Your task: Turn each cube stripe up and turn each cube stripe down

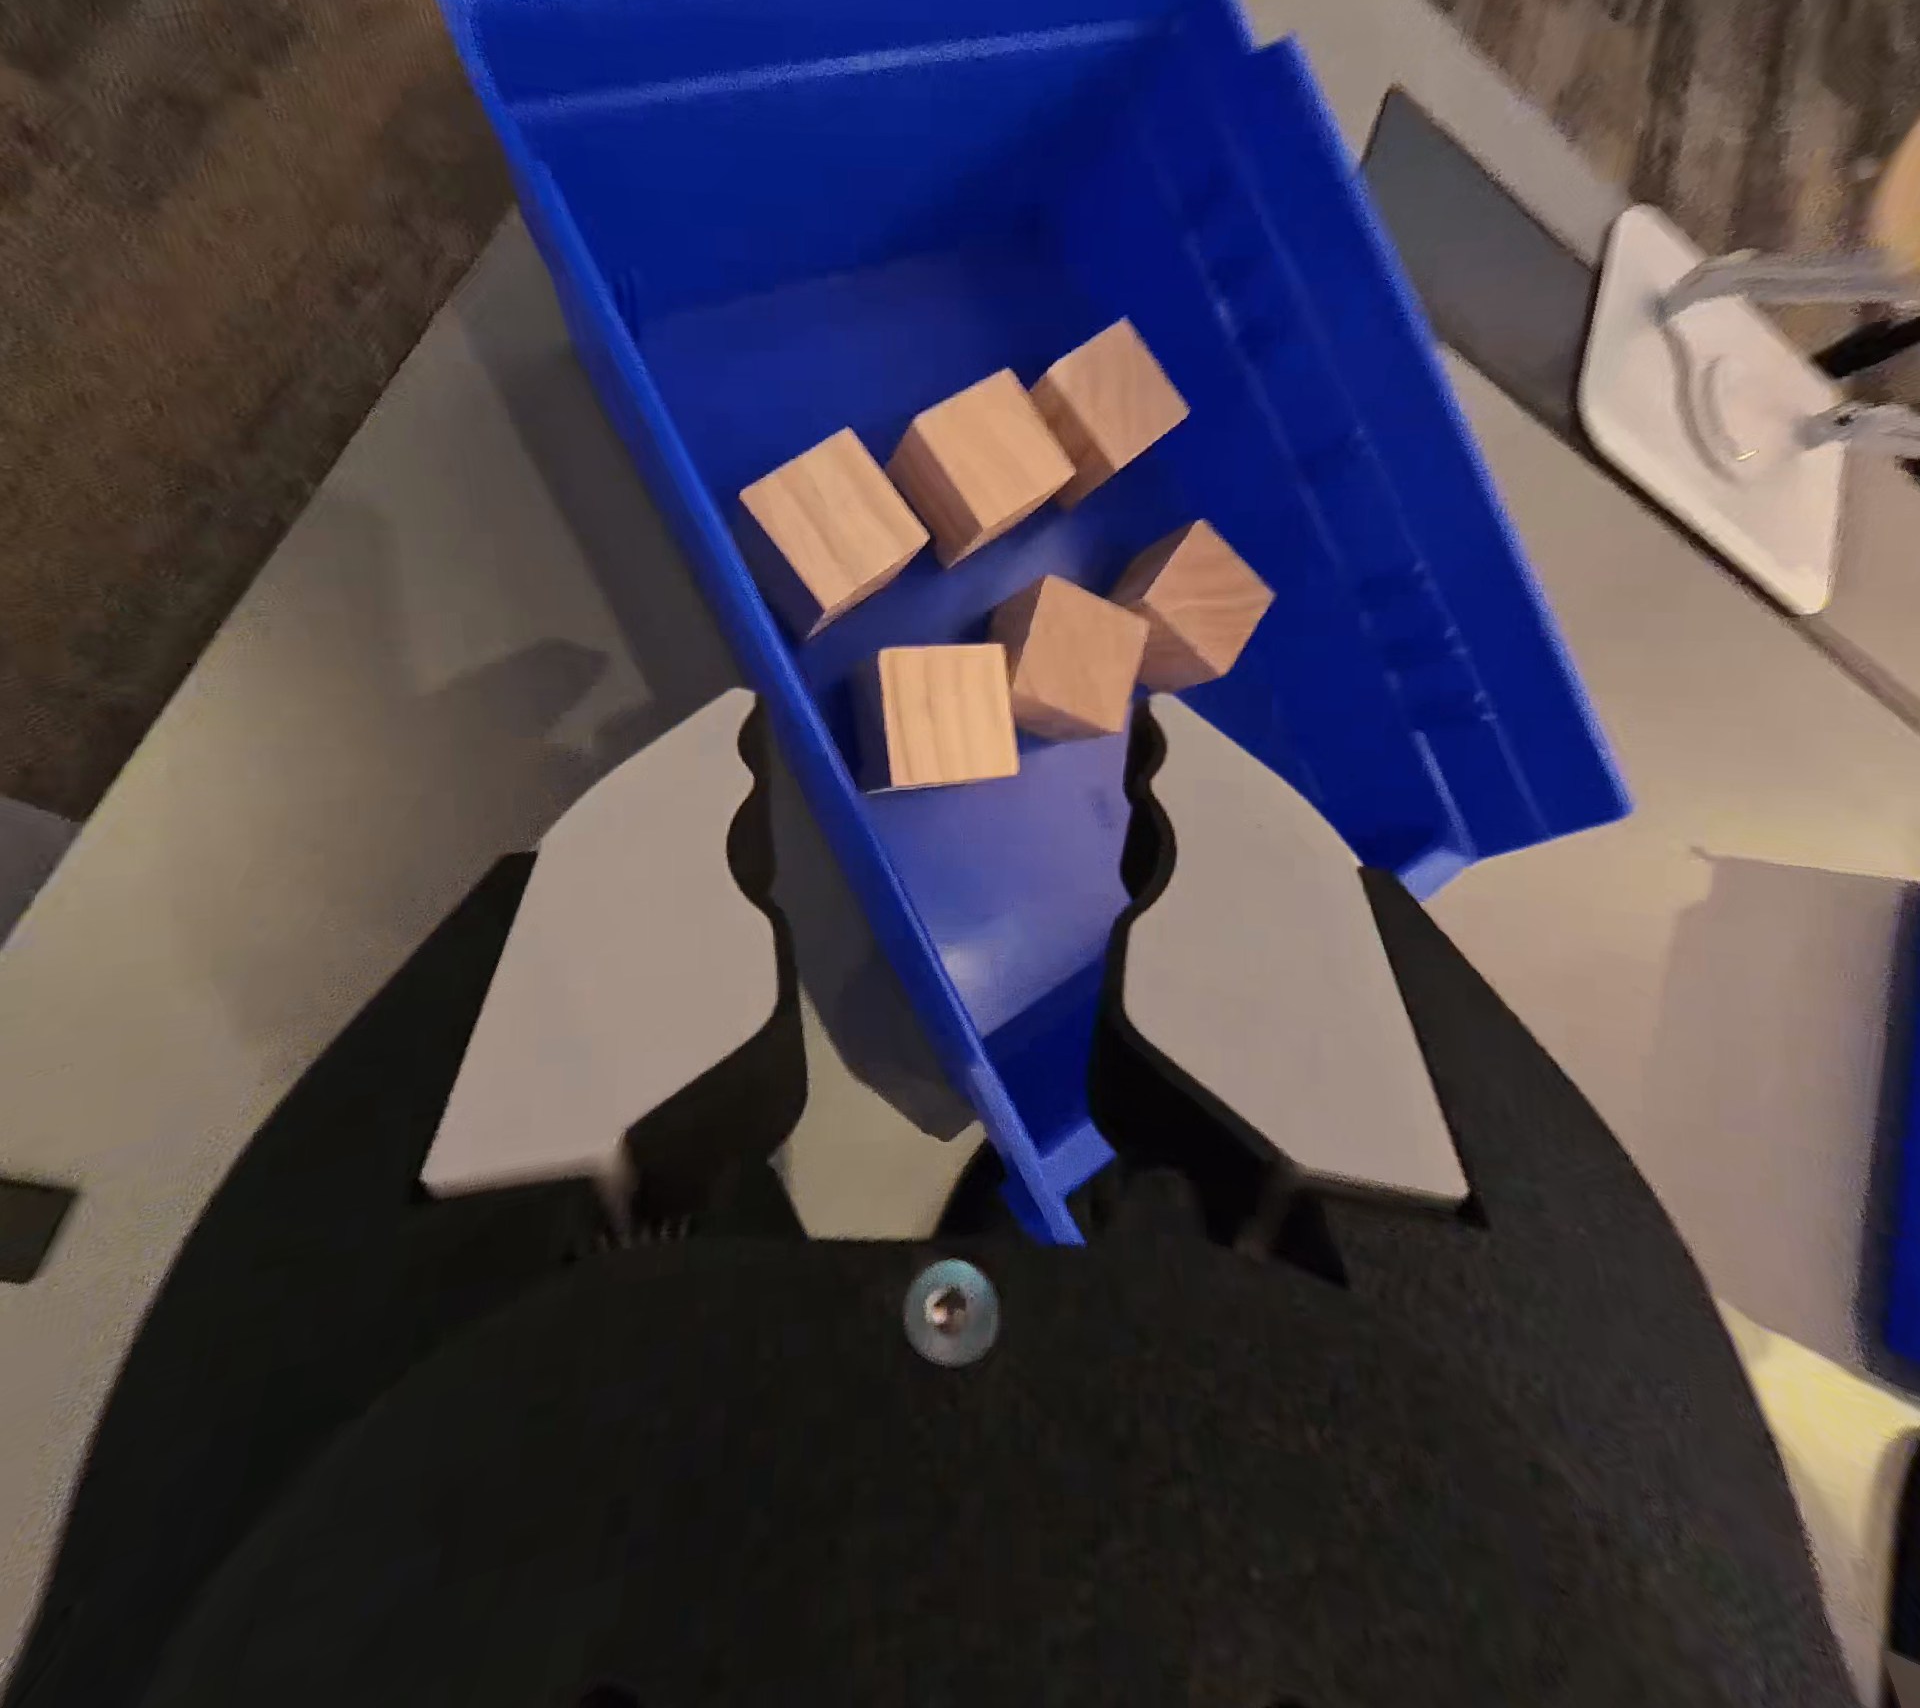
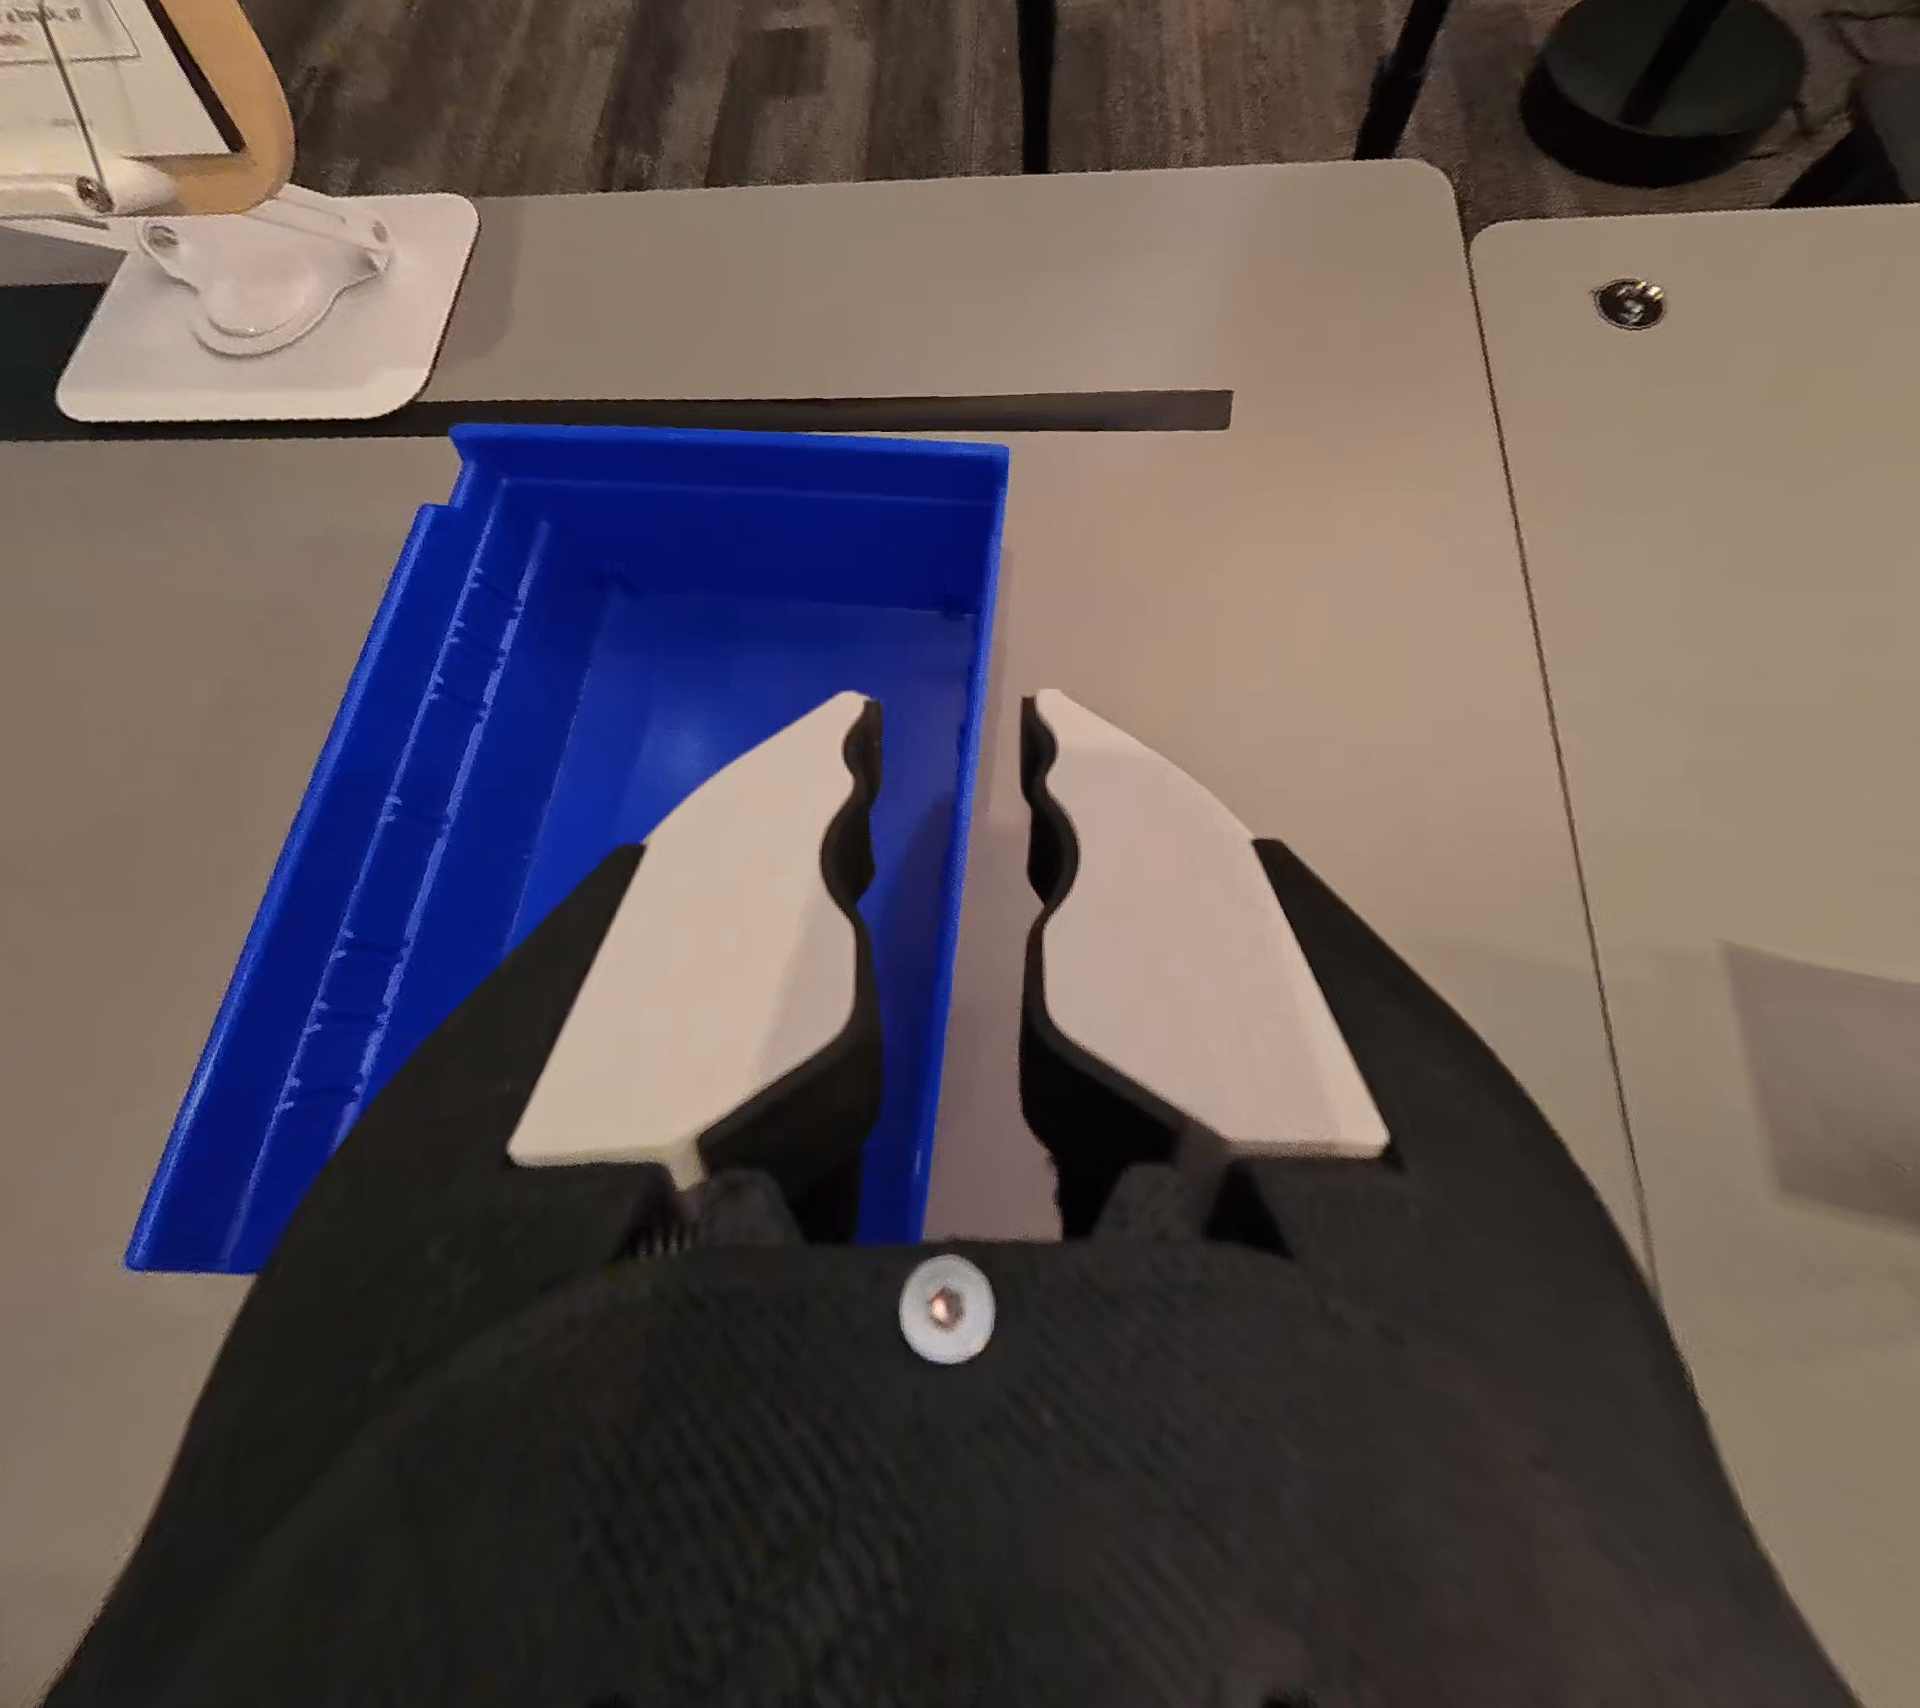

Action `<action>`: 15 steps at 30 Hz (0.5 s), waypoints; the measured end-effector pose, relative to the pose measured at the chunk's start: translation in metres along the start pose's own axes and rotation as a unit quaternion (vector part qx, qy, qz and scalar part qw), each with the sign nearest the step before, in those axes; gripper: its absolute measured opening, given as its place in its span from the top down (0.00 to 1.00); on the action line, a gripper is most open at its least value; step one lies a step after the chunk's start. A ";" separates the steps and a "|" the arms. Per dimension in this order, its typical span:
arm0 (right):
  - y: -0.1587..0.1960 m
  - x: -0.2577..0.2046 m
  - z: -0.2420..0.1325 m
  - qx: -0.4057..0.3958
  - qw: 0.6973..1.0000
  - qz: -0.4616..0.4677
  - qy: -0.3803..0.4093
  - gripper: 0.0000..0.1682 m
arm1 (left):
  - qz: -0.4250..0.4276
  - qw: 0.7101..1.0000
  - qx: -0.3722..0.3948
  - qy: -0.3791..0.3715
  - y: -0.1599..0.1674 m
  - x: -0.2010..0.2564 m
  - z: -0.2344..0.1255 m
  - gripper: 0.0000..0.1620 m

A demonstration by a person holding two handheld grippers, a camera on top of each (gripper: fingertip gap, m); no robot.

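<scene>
In the left wrist view my left gripper (image 1: 948, 723) is shut across the left side wall of a blue bin (image 1: 831, 152). The bin sits tilted above the grey table (image 1: 312, 827). Several plain wooden cubes (image 1: 977, 463) lie loose in the bin near my fingertips, with no stripe showing on any visible face. In the right wrist view my right gripper (image 2: 951, 708) is open, one finger on each side of the right wall of a second, empty blue bin (image 2: 727, 515) that rests flat on the table. The view is blurred.
A white stand base (image 2: 260, 308) sits at the table's back left and also shows in the left wrist view (image 1: 1714, 411). A dark slot (image 2: 831, 411) runs behind the empty bin. A second table (image 2: 1714, 619) adjoins on the right. A black round base (image 2: 1662, 69) stands on the floor.
</scene>
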State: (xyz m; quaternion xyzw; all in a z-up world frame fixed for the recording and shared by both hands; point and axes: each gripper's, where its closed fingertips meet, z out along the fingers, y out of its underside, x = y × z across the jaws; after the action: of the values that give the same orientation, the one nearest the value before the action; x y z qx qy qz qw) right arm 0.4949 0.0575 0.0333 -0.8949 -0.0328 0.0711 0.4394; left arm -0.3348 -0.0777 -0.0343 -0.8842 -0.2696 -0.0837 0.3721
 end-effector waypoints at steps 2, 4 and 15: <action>0.002 0.001 -0.003 -0.002 1.000 -0.017 0.004 0.84 | 0.012 0.998 -0.011 -0.060 0.005 -0.016 0.009 0.58; 0.006 -0.001 -0.005 -0.010 1.000 -0.009 -0.008 0.84 | 0.015 0.994 -0.032 -0.101 0.014 -0.026 0.014 0.58; 0.019 -0.006 0.007 -0.048 0.997 -0.021 -0.052 0.84 | 0.040 0.976 -0.156 -0.149 0.047 -0.037 0.051 0.88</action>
State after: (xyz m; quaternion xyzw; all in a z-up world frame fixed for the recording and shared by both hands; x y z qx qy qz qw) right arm 0.4877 0.0509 0.0148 -0.9092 -0.0771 0.1065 0.3951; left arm -0.3431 -0.0846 -0.1126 -0.9439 -0.2704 0.0229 0.1883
